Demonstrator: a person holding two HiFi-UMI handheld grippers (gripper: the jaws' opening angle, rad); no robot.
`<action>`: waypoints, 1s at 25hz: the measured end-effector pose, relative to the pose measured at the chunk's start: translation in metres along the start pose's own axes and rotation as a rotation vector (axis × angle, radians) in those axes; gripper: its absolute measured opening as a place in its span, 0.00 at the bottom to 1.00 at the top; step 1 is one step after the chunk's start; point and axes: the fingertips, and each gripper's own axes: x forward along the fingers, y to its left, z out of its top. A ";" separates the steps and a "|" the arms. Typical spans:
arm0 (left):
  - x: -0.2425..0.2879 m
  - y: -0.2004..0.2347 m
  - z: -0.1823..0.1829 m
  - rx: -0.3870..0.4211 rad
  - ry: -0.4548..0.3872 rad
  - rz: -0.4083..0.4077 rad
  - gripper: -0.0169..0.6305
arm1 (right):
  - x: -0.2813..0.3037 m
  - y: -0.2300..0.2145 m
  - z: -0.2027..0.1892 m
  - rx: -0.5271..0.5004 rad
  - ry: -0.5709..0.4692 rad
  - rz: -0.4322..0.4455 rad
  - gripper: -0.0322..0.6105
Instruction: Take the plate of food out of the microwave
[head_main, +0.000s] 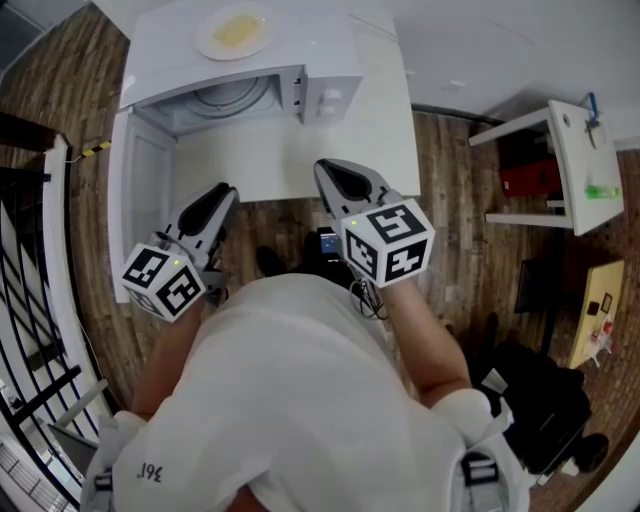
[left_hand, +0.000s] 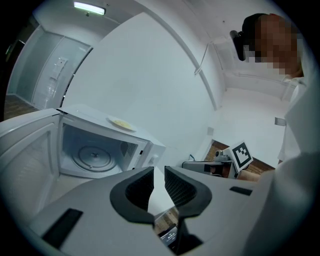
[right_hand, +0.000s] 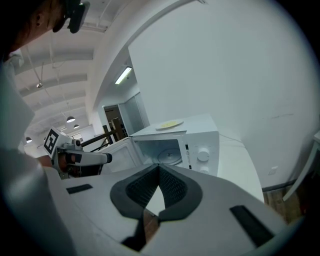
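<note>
Nearest, 2 grippers hang by the person's shirt (head_main: 300, 400), well back from the microwave (head_main: 335, 55). The left gripper (head_main: 225, 195) has its jaws apart on nothing, and the right gripper (head_main: 325, 170) has its jaws together, empty. The plate of food (head_main: 234, 33) rests on the microwave's top with the door (head_main: 140, 185) open, so removal looks finished.

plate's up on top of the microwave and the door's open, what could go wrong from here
1. The round white plate of yellow food sits on top of the white microwave, not on the white table; a knock to the oven might slide it off.
2. The open microwave door juts out close by the left tongs; a hand swinging that way may hit it and jolt the plate.
</note>
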 end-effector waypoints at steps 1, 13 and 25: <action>0.000 0.001 -0.001 -0.003 0.002 0.001 0.14 | 0.001 -0.001 -0.002 -0.001 0.006 -0.003 0.05; 0.001 0.010 -0.007 -0.023 0.004 0.005 0.14 | 0.003 -0.002 0.000 -0.046 0.007 -0.031 0.05; 0.002 0.008 -0.006 -0.021 0.010 -0.007 0.14 | -0.001 -0.008 0.014 -0.057 -0.029 -0.060 0.05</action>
